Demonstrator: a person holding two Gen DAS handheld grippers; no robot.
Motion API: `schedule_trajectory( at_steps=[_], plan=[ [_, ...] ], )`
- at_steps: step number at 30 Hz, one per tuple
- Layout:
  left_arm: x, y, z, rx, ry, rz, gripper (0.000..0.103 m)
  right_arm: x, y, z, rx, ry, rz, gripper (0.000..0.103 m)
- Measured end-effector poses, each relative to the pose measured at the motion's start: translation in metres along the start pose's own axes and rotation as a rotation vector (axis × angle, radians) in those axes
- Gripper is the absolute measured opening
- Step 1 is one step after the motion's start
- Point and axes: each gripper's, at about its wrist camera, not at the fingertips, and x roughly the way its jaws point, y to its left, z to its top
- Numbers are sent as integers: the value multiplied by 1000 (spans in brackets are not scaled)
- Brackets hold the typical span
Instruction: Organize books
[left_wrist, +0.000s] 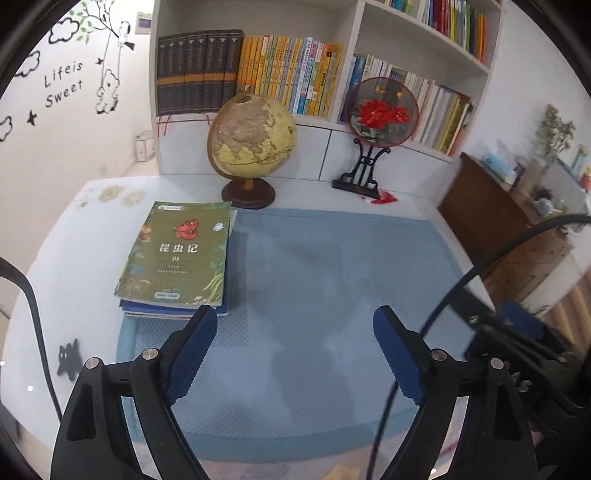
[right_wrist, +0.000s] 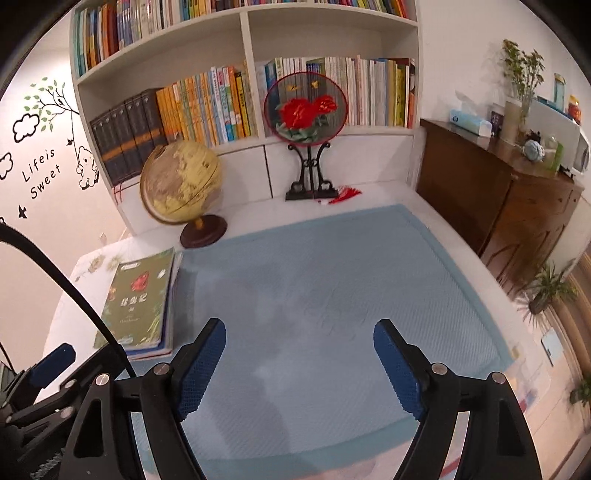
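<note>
A small stack of books (left_wrist: 177, 254) lies flat at the left edge of the blue desk mat (left_wrist: 332, 280), topped by a green book with a red insect on its cover. The same stack (right_wrist: 142, 302) shows at the left in the right wrist view. My left gripper (left_wrist: 295, 317) hangs open above the mat, just right of the stack's near corner, with nothing between its blue pads. My right gripper (right_wrist: 299, 332) is open too, over the bare mat (right_wrist: 332, 280) and to the right of the stack. The other gripper's blue tip (right_wrist: 51, 363) shows at lower left there.
A globe (left_wrist: 251, 140) and a round red-flower fan on a black stand (left_wrist: 380, 114) stand at the back of the desk. Behind them a white bookshelf (left_wrist: 354, 33) holds rows of upright books. A brown wooden cabinet (right_wrist: 498, 199) stands to the right. A black cable (left_wrist: 461, 280) crosses the view.
</note>
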Motion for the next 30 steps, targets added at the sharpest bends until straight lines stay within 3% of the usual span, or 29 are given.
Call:
schedule_trajectory(
  at_steps=[8,13,16,20,26,30],
  plan=[
    [18,-55,21,39,-60,195,89,21,-47,48,-57,-84,19,81],
    [29,-49,18,-74,-16,222,90,44,-53,57,-101,-55,77,82],
    [40,-48,17,-82,23,256,90,59,-52,56,-117,-12,112,82],
    [52,-50,20,-68,40,263,90,71,-46,53,-138,18,118,82],
    [74,-53,30,-22,95,168,90,77,-43,52,-157,20,50,82],
    [82,-56,34,10,90,162,90,85,-51,53,-136,49,32,82]
  ],
)
